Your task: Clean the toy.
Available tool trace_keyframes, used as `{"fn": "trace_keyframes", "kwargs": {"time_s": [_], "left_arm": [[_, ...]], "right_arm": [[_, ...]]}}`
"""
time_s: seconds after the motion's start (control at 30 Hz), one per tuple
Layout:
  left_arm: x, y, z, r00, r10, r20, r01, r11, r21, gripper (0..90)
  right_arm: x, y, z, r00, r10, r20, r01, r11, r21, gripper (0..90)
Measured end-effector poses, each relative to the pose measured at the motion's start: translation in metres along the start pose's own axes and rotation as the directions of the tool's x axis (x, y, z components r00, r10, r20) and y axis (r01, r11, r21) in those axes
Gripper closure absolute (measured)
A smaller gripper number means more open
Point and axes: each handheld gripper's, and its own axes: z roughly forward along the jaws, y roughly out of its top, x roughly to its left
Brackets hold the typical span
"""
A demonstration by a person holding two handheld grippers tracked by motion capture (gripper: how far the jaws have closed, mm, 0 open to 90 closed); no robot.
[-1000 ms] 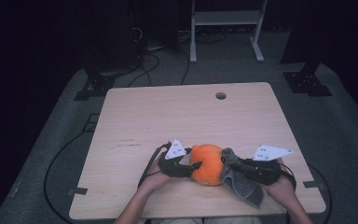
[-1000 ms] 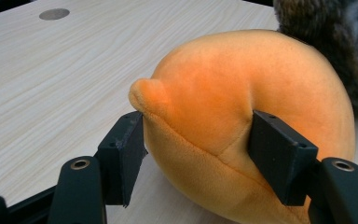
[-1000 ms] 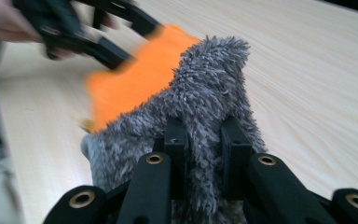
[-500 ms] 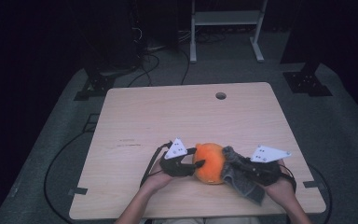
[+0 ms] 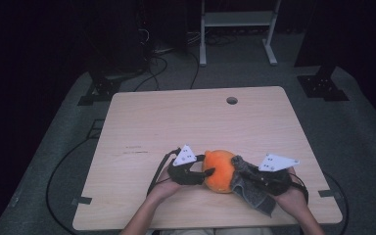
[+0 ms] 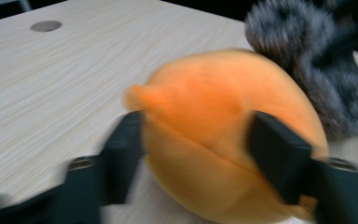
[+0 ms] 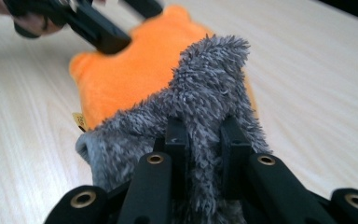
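Note:
A round orange plush (image 5: 219, 172) lies on the wooden table (image 5: 186, 122) near its front edge. A grey fuzzy cloth (image 5: 252, 192) drapes over the plush's right side. My left gripper (image 5: 206, 172) reaches in from the left. Its jaws have just been opening and now straddle the blurred orange plush (image 6: 205, 112), which sits between them. My right gripper (image 7: 203, 135) is shut on a fold of the grey fuzzy cloth (image 7: 214, 74), which covers part of the orange plush (image 7: 126, 70). The left gripper (image 7: 100, 30) shows beyond the plush there.
A round cable hole (image 5: 232, 100) sits near the table's far edge. Cables trail from both grippers over the front of the table. Dark stands and a white frame (image 5: 235, 19) are on the floor behind the table.
The left gripper's jaws stand wider around the orange plush than half a second ago. Both hands, the plush and the grey cloth stay where they were.

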Motion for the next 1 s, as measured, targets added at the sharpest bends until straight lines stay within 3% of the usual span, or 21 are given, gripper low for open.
{"fn": "trace_keyframes", "kwargs": {"time_s": [0.07, 0.13, 0.2, 0.27, 0.33, 0.43, 0.47, 0.5, 0.57, 0.6, 0.63, 0.67, 0.83, 0.93, 1.0], "left_arm": [[0.002, 0.0, 0.002, 0.9981, -0.061, 0.004, 0.061, 0.9981, 0.008, 19.5], [0.002, -0.002, 0.005, 0.9959, -0.081, 0.039, 0.08, 0.9965, 0.024, 20.6], [-0.001, -0.001, 0.004, 0.9976, -0.049, 0.05, 0.048, 0.9988, 0.008, 30.2], [-0.009, 0.001, 0.002, 0.9973, 0.047, 0.055, -0.048, 0.9989, 0.005, 34.2], [-0.019, 0.003, 0.002, 0.986, 0.15, 0.074, -0.15, 0.9887, -0.007, 36.6], [-0.034, 0.005, 0.0, 0.9511, 0.286, 0.117, -0.284, 0.9583, -0.03, 37.5], [-0.037, 0.005, -0.001, 0.9425, 0.308, 0.129, -0.307, 0.9512, -0.033, 37.4], [-0.038, 0.006, -0.002, 0.9395, 0.314, 0.136, -0.313, 0.9493, -0.034, 37.1], [-0.037, 0.008, -0.002, 0.9528, 0.275, 0.129, -0.273, 0.9614, -0.035, 32.8], [-0.034, 0.01, 0.001, 0.9733, 0.203, 0.107, -0.202, 0.9792, -0.02, 26.1], [-0.032, 0.011, 0.004, 0.9865, 0.132, 0.097, -0.133, 0.9911, 0.009, 19.8], [-0.032, 0.011, 0.007, 0.9899, 0.099, 0.102, -0.102, 0.9943, 0.03, 19.5], [-0.039, 0.008, 0.006, 0.9751, 0.191, 0.112, -0.194, 0.9809, 0.014, 31.8], [-0.037, 0.006, 0.004, 0.9675, 0.22, 0.124, -0.225, 0.9741, 0.024, 34.1], [-0.035, 0.005, 0.003, 0.9667, 0.219, 0.132, -0.224, 0.9742, 0.026, 34.7]], "right_arm": [[0.002, -0.001, 0.002, 0.9997, -0.012, -0.02, 0.013, 1.0, 0.016, 76.2], [0.004, 0.0, 0.002, 0.9989, -0.032, -0.035, 0.033, 0.999, 0.027, 76.0], [0.002, 0.001, -0.002, 0.9985, -0.026, -0.047, 0.027, 0.999, 0.028, 76.1], [0.001, 0.006, -0.009, 0.998, -0.021, -0.06, 0.02, 1.0, -0.003, 76.2], [0.004, 0.017, -0.015, 0.9961, -0.03, -0.083, 0.027, 0.999, -0.038, 76.2], [0.009, 0.034, -0.018, 0.9907, -0.063, -0.12, 0.055, 0.996, -0.076, 76.2], [0.011, 0.037, -0.016, 0.9892, -0.068, -0.129, 0.06, 0.996, -0.069, 76.2], [0.012, 0.039, -0.014, 0.9884, -0.073, -0.133, 0.066, 0.996, -0.06, 76.2], [0.011, 0.036, -0.007, 0.9879, -0.073, -0.137, 0.068, 0.997, -0.038, 76.3], [0.011, 0.033, -0.005, 0.9876, -0.065, -0.143, 0.061, 0.998, -0.032, 76.3], [0.011, 0.029, -0.002, 0.9865, -0.053, -0.155, 0.049, 0.998, -0.027, 76.3], [0.011, 0.027, -0.002, 0.9843, -0.048, -0.17, 0.044, 0.999, -0.032, 76.3], [0.009, 0.029, -0.006, 0.9862, -0.061, -0.154, 0.056, 0.998, -0.038, 76.3], [-0.003, 0.022, -0.009, 0.9917, -0.023, -0.126, 0.02, 0.999, -0.026, 76.4], [-0.017, 0.012, -0.009, 0.9944, 0.038, -0.098, -0.039, 0.999, -0.009, 76.4]]}}
